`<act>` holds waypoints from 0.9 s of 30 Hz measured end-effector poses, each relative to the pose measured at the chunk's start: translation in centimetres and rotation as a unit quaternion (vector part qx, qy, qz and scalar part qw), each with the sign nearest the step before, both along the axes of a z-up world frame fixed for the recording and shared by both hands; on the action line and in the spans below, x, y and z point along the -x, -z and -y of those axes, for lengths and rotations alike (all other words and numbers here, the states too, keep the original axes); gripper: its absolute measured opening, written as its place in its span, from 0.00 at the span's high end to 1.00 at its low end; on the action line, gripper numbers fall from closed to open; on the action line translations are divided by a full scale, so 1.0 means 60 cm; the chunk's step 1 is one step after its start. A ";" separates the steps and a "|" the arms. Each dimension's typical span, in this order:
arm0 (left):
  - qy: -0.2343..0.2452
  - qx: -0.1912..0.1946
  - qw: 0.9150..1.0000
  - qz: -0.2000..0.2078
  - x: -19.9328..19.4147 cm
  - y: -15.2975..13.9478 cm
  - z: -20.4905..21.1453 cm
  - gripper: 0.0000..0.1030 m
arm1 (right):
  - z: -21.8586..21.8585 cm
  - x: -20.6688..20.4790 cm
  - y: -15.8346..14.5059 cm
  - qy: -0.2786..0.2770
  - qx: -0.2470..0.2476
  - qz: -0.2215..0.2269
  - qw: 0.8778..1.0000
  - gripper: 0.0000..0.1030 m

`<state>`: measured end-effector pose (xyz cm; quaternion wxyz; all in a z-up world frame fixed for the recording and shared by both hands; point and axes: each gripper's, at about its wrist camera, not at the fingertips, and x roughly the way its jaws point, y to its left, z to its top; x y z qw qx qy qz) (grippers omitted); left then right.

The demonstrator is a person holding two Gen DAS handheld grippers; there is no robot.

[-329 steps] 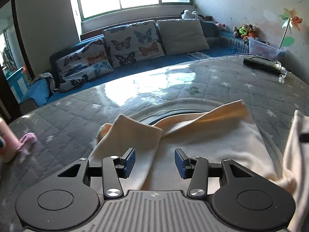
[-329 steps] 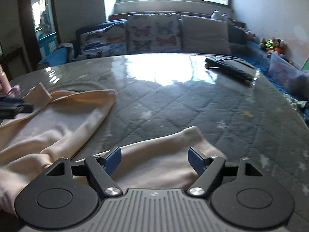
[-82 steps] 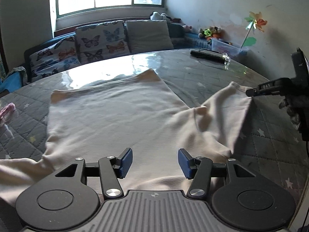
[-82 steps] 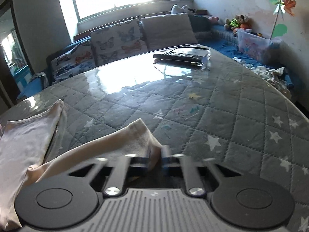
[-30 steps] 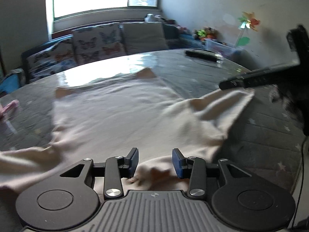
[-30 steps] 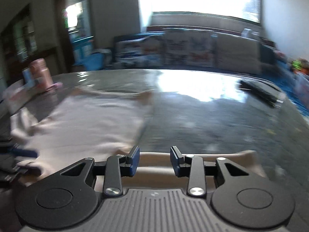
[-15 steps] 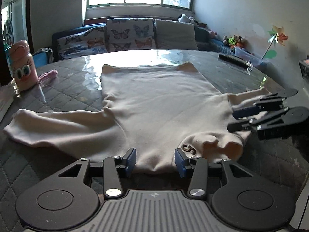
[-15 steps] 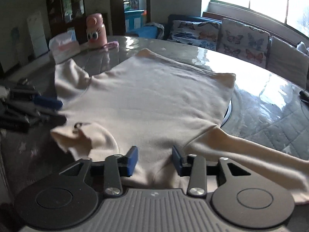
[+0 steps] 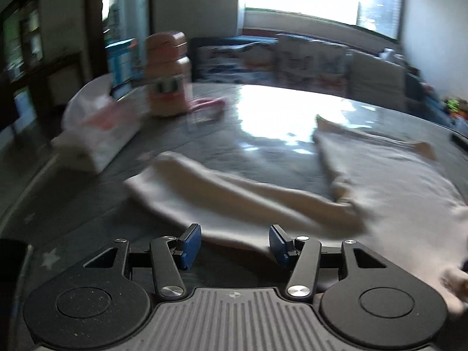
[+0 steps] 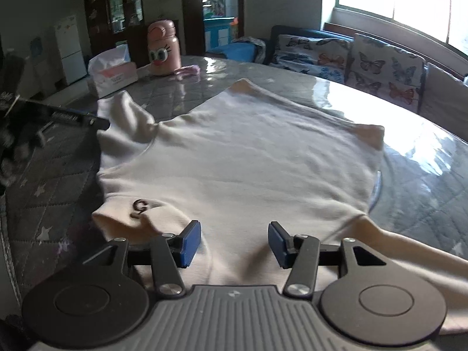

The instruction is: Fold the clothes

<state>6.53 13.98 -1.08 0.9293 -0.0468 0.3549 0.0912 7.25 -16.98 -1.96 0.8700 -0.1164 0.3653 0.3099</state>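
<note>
A cream long-sleeved shirt lies spread flat on the grey quilted table, its collar with a dark "5" mark toward me. My right gripper hovers over the shirt just right of the collar. Its jaws are opening, with only flat fabric below and nothing pinched. In the blurred left wrist view the shirt's left sleeve stretches across the table. My left gripper sits at the sleeve's near edge, its jaws opening and its pads clear of the cloth. One of its fingers shows by the sleeve cuff.
A pink bottle with cartoon eyes stands at the far left, beside a tissue pack and a small pink cloth. A sofa with butterfly cushions runs behind the table. The table's edge is close on the left.
The left gripper has swung left, from the collar to the left sleeve. Both grippers' jaws stand wider than before. The right gripper has hardly shifted over the shirt.
</note>
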 end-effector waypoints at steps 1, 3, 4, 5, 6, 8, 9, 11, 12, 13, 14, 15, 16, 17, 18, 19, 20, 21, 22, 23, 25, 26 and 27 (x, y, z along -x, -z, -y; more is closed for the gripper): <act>-0.010 -0.002 1.000 -0.006 -0.003 0.006 -0.012 0.48 | -0.003 0.001 0.002 -0.004 0.002 0.000 1.000 0.46; -0.027 0.000 1.000 -0.008 -0.004 0.012 -0.034 0.47 | -0.006 0.001 0.004 -0.005 0.006 -0.001 1.000 0.45; -0.035 -0.001 0.999 -0.007 -0.006 0.011 -0.042 0.47 | -0.006 0.000 0.005 -0.005 0.005 -0.003 1.000 0.45; -0.045 -0.005 0.999 -0.005 -0.009 0.010 -0.051 0.47 | -0.005 -0.001 0.004 -0.005 0.005 -0.005 1.000 0.44; -0.056 -0.009 0.998 -0.002 -0.012 0.008 -0.058 0.47 | -0.005 -0.001 0.004 -0.004 0.005 -0.006 1.000 0.43; -0.084 -0.013 0.996 0.005 -0.020 0.005 -0.076 0.47 | -0.005 -0.003 0.004 -0.004 0.005 -0.007 1.000 0.42; -0.097 -0.011 0.995 0.007 -0.026 0.004 -0.086 0.47 | -0.005 -0.003 0.005 -0.004 0.005 -0.007 1.000 0.41; -0.114 -0.007 0.993 0.005 -0.039 0.007 -0.102 0.48 | -0.004 -0.004 0.006 -0.004 0.004 -0.009 1.000 0.39; -0.118 -0.006 0.993 0.003 -0.045 0.009 -0.107 0.49 | -0.004 -0.005 0.006 -0.004 0.003 -0.010 1.000 0.39; -0.120 -0.005 0.993 0.002 -0.050 0.011 -0.111 0.57 | -0.004 -0.006 0.006 -0.004 0.003 -0.011 1.000 0.38; -0.118 -0.003 0.993 0.004 -0.053 0.012 -0.113 0.70 | -0.003 -0.006 0.007 -0.004 0.003 -0.011 1.000 0.37; -0.115 -0.002 0.993 0.006 -0.054 0.012 -0.112 0.78 | -0.003 -0.007 0.007 -0.004 0.003 -0.012 1.000 0.37; -0.115 -0.006 0.993 0.008 -0.054 0.009 -0.111 0.94 | -0.003 -0.008 0.007 -0.004 0.003 -0.012 1.000 0.36; -0.118 -0.013 0.993 0.012 -0.054 0.004 -0.109 0.95 | -0.002 -0.009 0.007 -0.005 0.003 -0.013 1.000 0.36; -0.120 -0.020 0.992 0.016 -0.053 0.000 -0.107 0.95 | -0.002 -0.009 0.007 -0.006 0.003 -0.013 1.000 0.36; -0.122 -0.025 0.992 0.021 -0.051 -0.004 -0.106 0.95 | -0.002 -0.010 0.006 -0.007 0.003 -0.014 1.000 0.36; -0.122 -0.028 0.992 0.024 -0.051 -0.006 -0.107 0.95 | -0.002 -0.010 0.006 -0.008 0.004 -0.015 1.000 0.36; -0.121 -0.029 0.992 0.023 -0.052 -0.007 -0.107 0.95 | -0.003 -0.010 0.004 -0.010 0.005 -0.016 1.000 0.36; -0.120 -0.031 0.992 0.021 -0.053 -0.006 -0.107 0.95 | -0.005 -0.010 0.001 -0.013 0.004 -0.017 1.000 0.36; -0.120 -0.033 0.992 0.019 -0.055 -0.005 -0.107 0.95 | -0.006 -0.010 -0.002 -0.016 0.003 -0.016 1.000 0.36; -0.120 -0.032 0.992 0.017 -0.057 -0.004 -0.108 0.95 | -0.011 -0.010 -0.014 -0.020 -0.005 -0.006 1.000 0.36; -0.120 -0.032 0.992 0.017 -0.057 -0.004 -0.108 0.95 | -0.014 -0.012 -0.018 -0.021 -0.010 -0.003 1.000 0.36; -0.119 -0.031 0.992 0.016 -0.058 -0.004 -0.108 0.95 | -0.018 -0.014 -0.022 -0.023 -0.015 0.000 1.000 0.36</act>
